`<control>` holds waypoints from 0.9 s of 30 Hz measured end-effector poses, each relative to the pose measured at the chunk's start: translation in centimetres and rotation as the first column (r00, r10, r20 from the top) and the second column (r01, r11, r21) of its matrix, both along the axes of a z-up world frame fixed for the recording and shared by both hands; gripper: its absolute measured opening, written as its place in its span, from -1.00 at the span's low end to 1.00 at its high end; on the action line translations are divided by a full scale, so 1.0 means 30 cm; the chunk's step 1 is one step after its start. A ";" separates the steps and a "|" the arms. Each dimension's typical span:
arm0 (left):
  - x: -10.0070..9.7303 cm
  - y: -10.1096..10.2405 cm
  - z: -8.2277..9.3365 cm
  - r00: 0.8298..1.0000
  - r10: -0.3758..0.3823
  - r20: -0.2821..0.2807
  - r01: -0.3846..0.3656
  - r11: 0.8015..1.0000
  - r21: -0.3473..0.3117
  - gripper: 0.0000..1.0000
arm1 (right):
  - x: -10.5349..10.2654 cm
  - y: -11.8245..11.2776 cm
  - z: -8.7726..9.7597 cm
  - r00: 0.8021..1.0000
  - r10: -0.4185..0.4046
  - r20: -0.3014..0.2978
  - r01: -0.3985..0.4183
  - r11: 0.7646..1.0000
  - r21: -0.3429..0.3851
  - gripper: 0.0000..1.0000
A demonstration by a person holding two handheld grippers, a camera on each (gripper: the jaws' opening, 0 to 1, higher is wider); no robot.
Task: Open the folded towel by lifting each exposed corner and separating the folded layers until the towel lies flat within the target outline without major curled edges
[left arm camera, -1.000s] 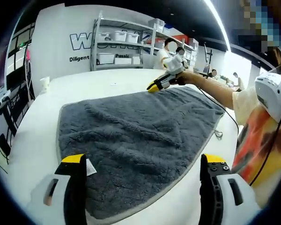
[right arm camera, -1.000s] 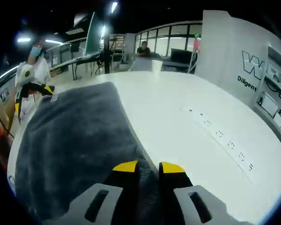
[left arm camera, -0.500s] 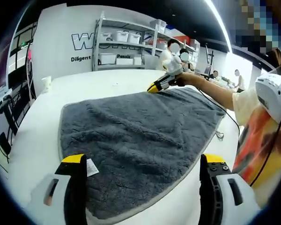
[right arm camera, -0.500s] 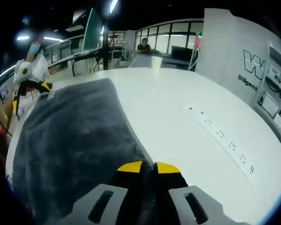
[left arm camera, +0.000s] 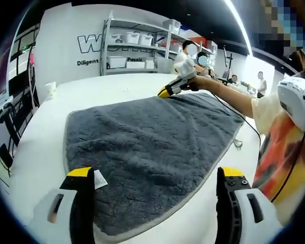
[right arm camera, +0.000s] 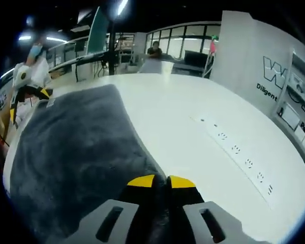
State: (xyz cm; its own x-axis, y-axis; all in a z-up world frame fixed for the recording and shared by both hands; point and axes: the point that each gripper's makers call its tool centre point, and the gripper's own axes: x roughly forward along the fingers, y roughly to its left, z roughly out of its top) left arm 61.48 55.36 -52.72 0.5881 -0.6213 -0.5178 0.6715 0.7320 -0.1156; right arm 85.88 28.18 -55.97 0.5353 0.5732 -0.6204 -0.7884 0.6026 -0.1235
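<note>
A grey fluffy towel [left arm camera: 152, 137] lies spread over the white table [left arm camera: 35, 147], with shallow wrinkles and a pale hem. Its white label [left arm camera: 99, 179] sits by my left gripper's left jaw. My left gripper [left arm camera: 156, 175] is open, its jaws wide apart above the towel's near edge. My right gripper [left arm camera: 165, 93] is at the far corner, in a person's hand. In the right gripper view, my right gripper [right arm camera: 160, 181] is shut on that corner of the towel [right arm camera: 76, 147]. The left gripper [right arm camera: 28, 104] shows across the towel, at the far left.
A white cup [left arm camera: 51, 90] stands on the table at the far left. Metal shelves with bins [left arm camera: 134, 48] line the back wall. A row of small marks [right arm camera: 239, 152] runs along the bare table right of the towel. A person's arm [left arm camera: 229, 96] reaches over the towel's right side.
My right gripper's jaws have shut on the towel's far corner and drawn it outward a little. The towel looks smoother now. My left gripper has stayed open and still.
</note>
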 end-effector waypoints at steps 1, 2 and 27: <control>0.001 0.001 0.000 1.000 0.001 0.000 -0.001 1.000 0.002 0.97 | 0.004 -0.001 0.000 1.000 0.000 0.001 0.000 1.000 0.002 -0.94; 0.002 0.003 -0.001 1.000 0.003 0.000 -0.003 1.000 0.003 0.97 | 0.006 -0.001 0.000 1.000 -0.002 0.000 0.002 1.000 0.003 -0.93; 0.038 -0.015 0.000 1.000 -0.014 0.005 0.014 1.000 -0.026 0.96 | -0.259 -0.507 0.231 0.974 -0.217 0.059 0.206 0.966 0.160 0.63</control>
